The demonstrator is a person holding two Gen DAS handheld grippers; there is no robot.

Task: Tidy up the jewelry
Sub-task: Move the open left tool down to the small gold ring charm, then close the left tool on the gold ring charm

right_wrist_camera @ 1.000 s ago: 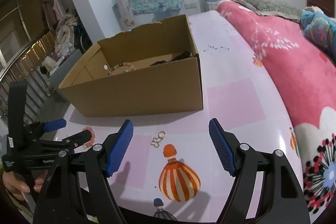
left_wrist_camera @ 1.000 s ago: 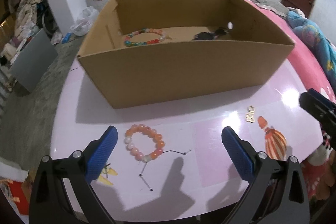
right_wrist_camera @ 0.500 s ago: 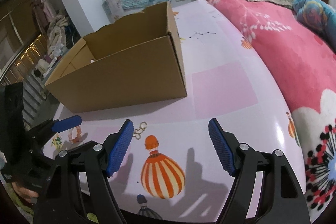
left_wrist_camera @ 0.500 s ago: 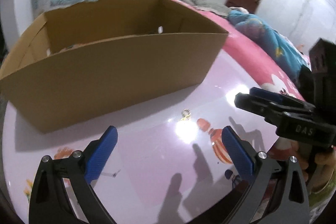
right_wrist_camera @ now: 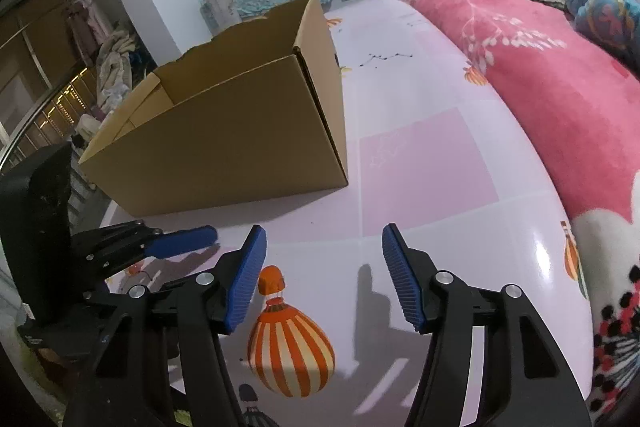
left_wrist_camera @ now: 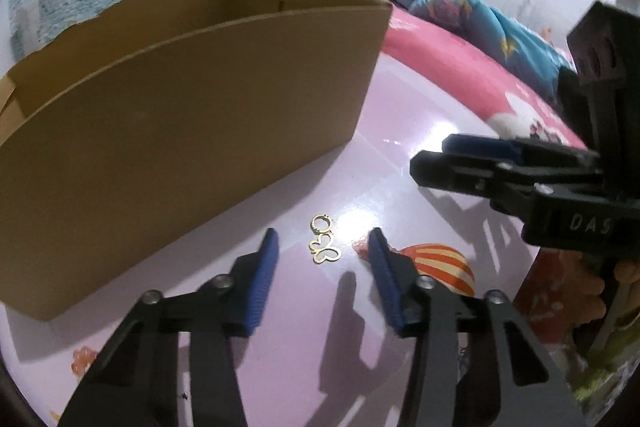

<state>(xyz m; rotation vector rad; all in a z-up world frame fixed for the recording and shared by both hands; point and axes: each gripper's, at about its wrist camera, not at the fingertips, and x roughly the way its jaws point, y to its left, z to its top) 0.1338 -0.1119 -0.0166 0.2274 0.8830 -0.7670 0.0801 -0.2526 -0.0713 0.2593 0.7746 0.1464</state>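
Note:
A small gold butterfly-and-ring piece of jewelry point(left_wrist_camera: 324, 242) lies on the glossy pink table. My left gripper point(left_wrist_camera: 323, 237) points down at it with a blue pad on each side. Its jaws are closing and the pads do not touch the gold piece. An orange bead bracelet point(left_wrist_camera: 82, 357) lies at the lower left, mostly cut off. The open cardboard box point(left_wrist_camera: 180, 99) stands just behind. My right gripper point(right_wrist_camera: 324, 231) hovers over the table to the right of the box point(right_wrist_camera: 224, 147). Its jaws are closing with nothing between them.
The right gripper's fingers point(left_wrist_camera: 472, 157) reach in from the right of the left wrist view, close to the gold piece. A pink blanket point(right_wrist_camera: 540, 75) lies on a bed along the table's right side. A striped balloon print point(right_wrist_camera: 292, 335) marks the tablecloth.
My left gripper swung right from the bead bracelet to the gold piece, dropped lower, and its jaws narrowed around it. My right gripper sank a little and its jaws narrowed.

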